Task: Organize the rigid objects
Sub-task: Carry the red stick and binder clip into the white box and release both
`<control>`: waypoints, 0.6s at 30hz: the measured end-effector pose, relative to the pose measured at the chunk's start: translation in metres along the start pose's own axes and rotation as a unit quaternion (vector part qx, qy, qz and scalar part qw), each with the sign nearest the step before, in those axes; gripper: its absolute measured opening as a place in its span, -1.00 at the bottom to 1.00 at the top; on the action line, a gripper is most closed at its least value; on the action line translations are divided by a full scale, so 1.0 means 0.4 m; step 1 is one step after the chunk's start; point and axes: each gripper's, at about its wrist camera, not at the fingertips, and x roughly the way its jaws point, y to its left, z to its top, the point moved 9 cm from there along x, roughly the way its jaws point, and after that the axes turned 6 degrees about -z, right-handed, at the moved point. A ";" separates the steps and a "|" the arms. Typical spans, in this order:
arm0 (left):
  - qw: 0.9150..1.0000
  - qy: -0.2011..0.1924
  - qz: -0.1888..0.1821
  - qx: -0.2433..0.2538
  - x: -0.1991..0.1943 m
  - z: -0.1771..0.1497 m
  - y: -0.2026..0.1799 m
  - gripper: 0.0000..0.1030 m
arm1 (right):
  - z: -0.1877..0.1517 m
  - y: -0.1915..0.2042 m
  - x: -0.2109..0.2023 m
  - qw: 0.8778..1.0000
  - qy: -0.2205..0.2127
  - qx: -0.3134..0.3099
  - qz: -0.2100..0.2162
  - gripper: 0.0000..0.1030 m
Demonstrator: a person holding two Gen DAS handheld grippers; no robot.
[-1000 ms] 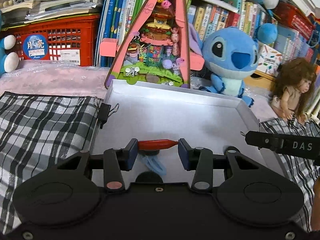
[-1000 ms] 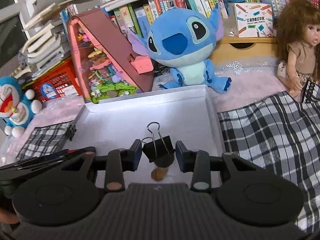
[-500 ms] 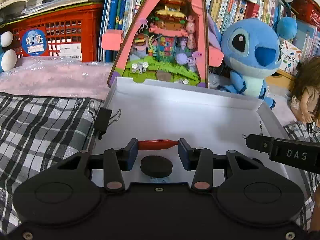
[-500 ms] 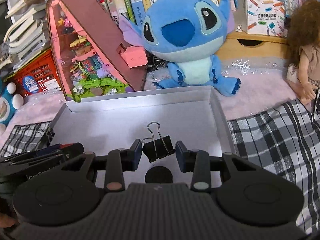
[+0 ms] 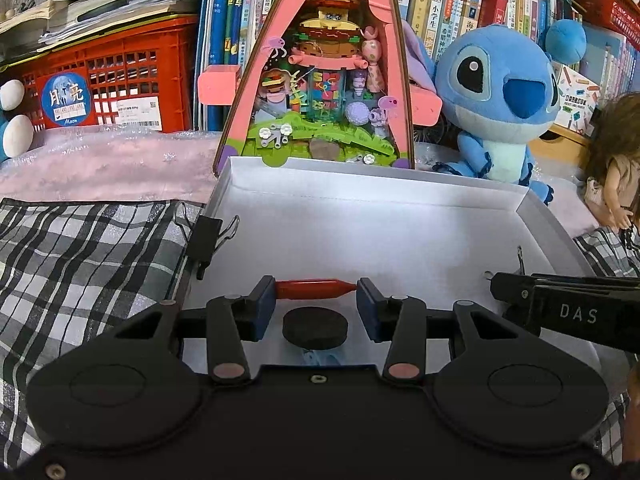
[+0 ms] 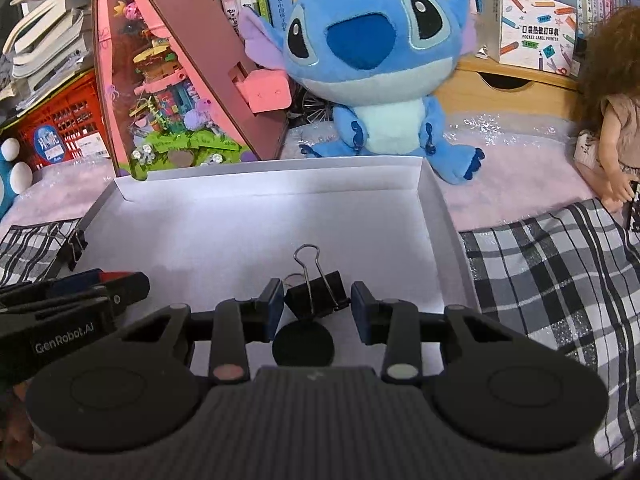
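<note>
Both grippers hang low over the shallow white cardboard tray [image 5: 372,200], each loaded.

Left gripper [image 5: 316,294]: jaws narrowed, pressing end to end on a short red crayon-like stick [image 5: 316,289], held crosswise above the tray floor. Right gripper [image 6: 317,300]: jaws narrowed on a black metal binder clip [image 6: 314,294], its wire handles standing up and away from the camera.

Already in the tray: a flat black round disc [image 5: 315,327], lying on the floor just under the left gripper's load; the same disc shows below the clip in the right wrist view. A scrap of pale blue shows at the disc's near edge; what it is cannot be told. A second black binder clip [image 5: 206,236] sits at the tray's left wall, apparently clamped onto it.

Judgement: the task is partly done. One item is deposited, two are carried over the tray and not yet released. What remains is to set both down on bare floor clear of the disc. Whether further items wait outside the tray cannot be seen; the checked cloth [image 5: 88,248] to either side shows none.
</note>
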 end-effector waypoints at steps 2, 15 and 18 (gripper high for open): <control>1.000 -0.001 0.001 0.002 0.000 0.000 -0.001 -0.18 | -0.001 -0.002 0.000 1.000 0.000 0.002 0.001 -0.17; 1.000 -0.018 -0.010 0.005 -0.057 0.007 -0.011 0.34 | 0.005 -0.015 -0.043 0.999 -0.026 0.017 0.021 0.36; 0.999 -0.029 -0.023 0.021 -0.096 0.004 -0.024 0.50 | 0.007 -0.027 -0.066 0.999 -0.039 0.022 0.024 0.53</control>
